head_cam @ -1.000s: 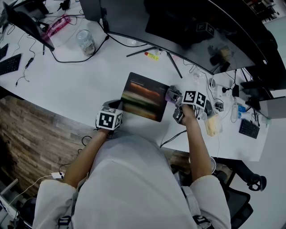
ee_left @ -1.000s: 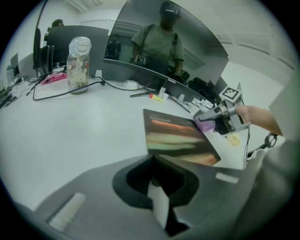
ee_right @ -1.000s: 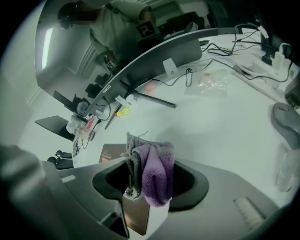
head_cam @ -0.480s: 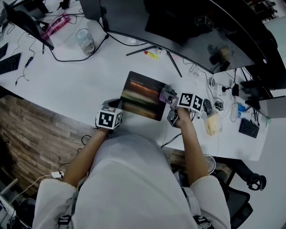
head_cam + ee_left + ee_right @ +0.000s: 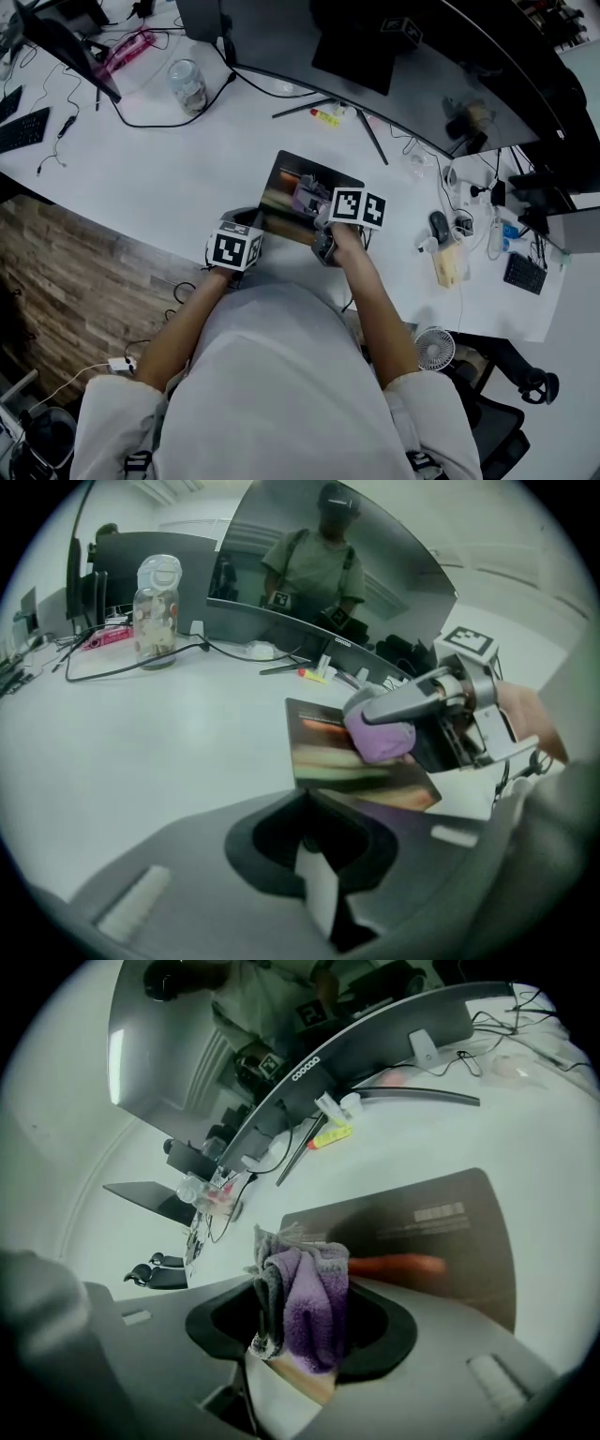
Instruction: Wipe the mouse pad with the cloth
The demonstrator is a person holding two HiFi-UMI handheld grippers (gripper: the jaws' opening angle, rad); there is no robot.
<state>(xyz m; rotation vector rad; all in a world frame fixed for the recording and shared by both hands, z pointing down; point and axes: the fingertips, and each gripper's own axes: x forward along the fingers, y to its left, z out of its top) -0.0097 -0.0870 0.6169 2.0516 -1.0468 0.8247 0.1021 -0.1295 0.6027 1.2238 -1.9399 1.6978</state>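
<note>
Sliding leftward since a second ago, the right gripper (image 5: 317, 201) is reaching mid-pad. By the white desk counter's (image 5: 187, 159) front edge, the dark rectangular mouse pad (image 5: 284, 184), likely thin and floppy, is lying flat. The left gripper (image 5: 319, 874), jaws pressed together, is sitting at its front-left corner. The right jaws are pinching the soft purple-and-grey cloth (image 5: 305, 1307).

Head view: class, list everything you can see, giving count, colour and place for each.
pad: one, dark, desk centre
cloth: one, purple, over pad, in right gripper
jar: one, clear, far left
monitor: one, dark, behind pad
marker: one, yellow, under monitor
keyboard: one, black, left edge
fan: one, white, lower right, off desk
desk: one, white, under pad
left gripper: one, grey, shut on pad's corner
right gripper: one, grey, shut on cloth
</note>
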